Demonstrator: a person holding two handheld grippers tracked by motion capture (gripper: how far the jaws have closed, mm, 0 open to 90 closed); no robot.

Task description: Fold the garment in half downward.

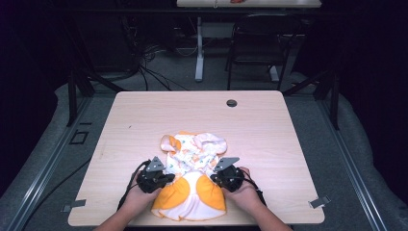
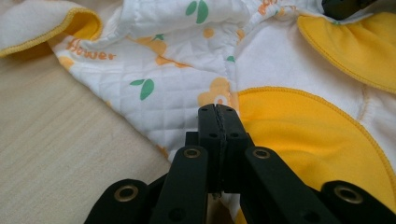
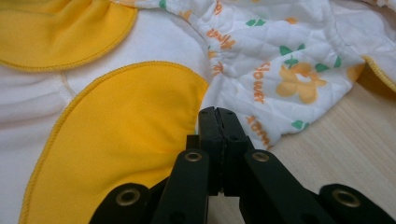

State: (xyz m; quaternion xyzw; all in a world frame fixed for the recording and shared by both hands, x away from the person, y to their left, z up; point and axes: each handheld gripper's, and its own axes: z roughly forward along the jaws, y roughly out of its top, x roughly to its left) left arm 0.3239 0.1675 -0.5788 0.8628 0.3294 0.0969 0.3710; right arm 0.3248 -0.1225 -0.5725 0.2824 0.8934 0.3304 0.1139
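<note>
A small quilted white garment with orange flowers, green leaves and yellow-orange panels (image 1: 194, 180) lies crumpled in the lower middle of the high view, on the near half of the pale wood-grain tabletop (image 1: 144, 120). Its printed, gathered part sits toward the centre of the frame, and its two rounded yellow panels reach down to the near edge of the tabletop.

The left claw (image 1: 166, 178) sits at the garment's left side in the lower left-centre of the high view, held by the person's left hand (image 1: 139, 195). In the left gripper view this claw (image 2: 218, 108) rises from the bottom centre with its two black jaws pressed flat together; the tip rests right where the white quilted cloth meets a yellow panel, and I cannot tell whether any fabric is caught between the jaws.

The right claw (image 1: 215, 178) mirrors it at the garment's right side, held by the right hand (image 1: 245, 195). In the right gripper view the claw (image 3: 217, 110) is likewise closed tight, its tip at the border of a yellow panel and the printed cloth reading "flower"; whether it pinches cloth is not clear.

A small dark round grommet (image 1: 231, 103) sits in the tabletop near its far edge, well apart from the garment.
</note>
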